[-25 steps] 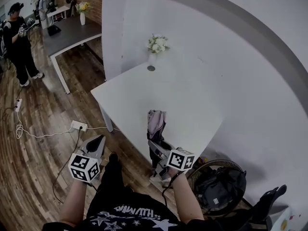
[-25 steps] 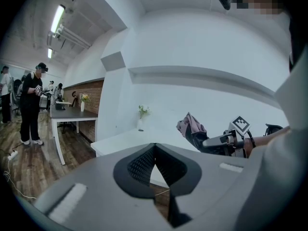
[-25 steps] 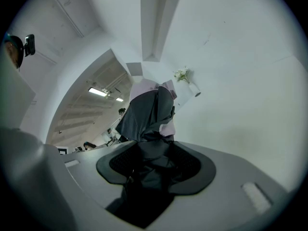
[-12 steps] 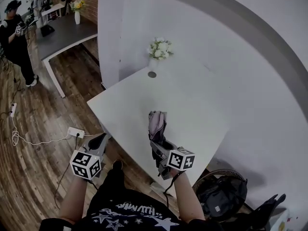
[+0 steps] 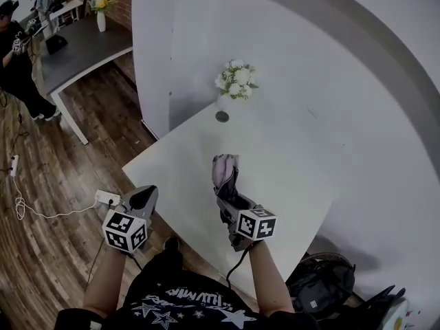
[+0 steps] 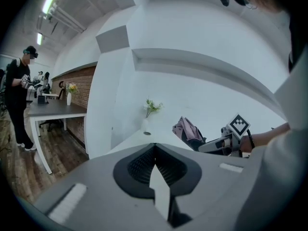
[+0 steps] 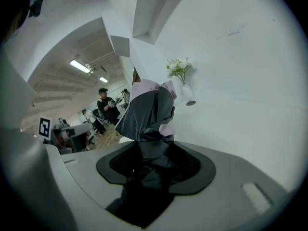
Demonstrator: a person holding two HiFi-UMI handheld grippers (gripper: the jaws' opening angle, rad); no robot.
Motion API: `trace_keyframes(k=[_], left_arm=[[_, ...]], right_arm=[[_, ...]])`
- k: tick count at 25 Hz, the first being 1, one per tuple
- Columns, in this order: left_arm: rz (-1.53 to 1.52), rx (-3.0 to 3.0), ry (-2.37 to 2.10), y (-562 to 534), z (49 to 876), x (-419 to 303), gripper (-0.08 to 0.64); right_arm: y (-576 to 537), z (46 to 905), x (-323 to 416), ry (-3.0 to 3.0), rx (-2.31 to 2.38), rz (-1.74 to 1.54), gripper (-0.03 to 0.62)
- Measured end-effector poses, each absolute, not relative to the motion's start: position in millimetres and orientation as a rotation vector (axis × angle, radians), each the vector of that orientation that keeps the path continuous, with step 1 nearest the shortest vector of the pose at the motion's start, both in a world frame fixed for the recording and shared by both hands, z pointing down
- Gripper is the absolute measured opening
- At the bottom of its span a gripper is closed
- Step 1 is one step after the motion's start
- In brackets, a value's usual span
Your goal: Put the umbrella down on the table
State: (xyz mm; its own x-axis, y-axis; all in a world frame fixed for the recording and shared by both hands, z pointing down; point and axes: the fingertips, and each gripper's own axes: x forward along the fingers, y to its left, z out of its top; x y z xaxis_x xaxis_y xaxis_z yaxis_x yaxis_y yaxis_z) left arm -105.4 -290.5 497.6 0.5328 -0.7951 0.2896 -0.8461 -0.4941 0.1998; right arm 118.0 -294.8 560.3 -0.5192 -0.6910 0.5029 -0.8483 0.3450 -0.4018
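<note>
Right gripper (image 5: 227, 203): you are clamping the folded pink-and-grey fabric umbrella (image 5: 223, 172).
Umbrella: you are holding it over the white rectangular table (image 5: 282, 153).
Left gripper (image 5: 142, 198): jaws together, empty.

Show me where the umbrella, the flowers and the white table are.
umbrella (image 5: 225, 170): head view, on its folded pink canopy.
flowers (image 5: 236, 81): head view, on the white blossoms.
white table (image 5: 172, 163): head view, on the bare top near its left corner.

umbrella (image 5: 225, 172) carried farther over table (image 5: 289, 158), left gripper (image 5: 141, 200) nearer its edge
</note>
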Motion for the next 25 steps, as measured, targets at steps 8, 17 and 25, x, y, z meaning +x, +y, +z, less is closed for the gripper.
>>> trace_keyframes(k=[8, 17, 25], left_arm=[[0.254, 2.473, -1.288, -352, 506, -109, 0.003], [0.301, 2.467, -1.222, -408, 528, -108, 0.003], [0.309, 2.43, -1.229, -454, 549, -110, 0.003]], right_arm=[[-359, 577, 111, -2.207, 1.428, 0.74, 0.236], [-432, 591, 104, -2.098, 1.422, 0.585, 0.236], [-487, 616, 96, -2.024, 1.377, 0.477, 0.236]])
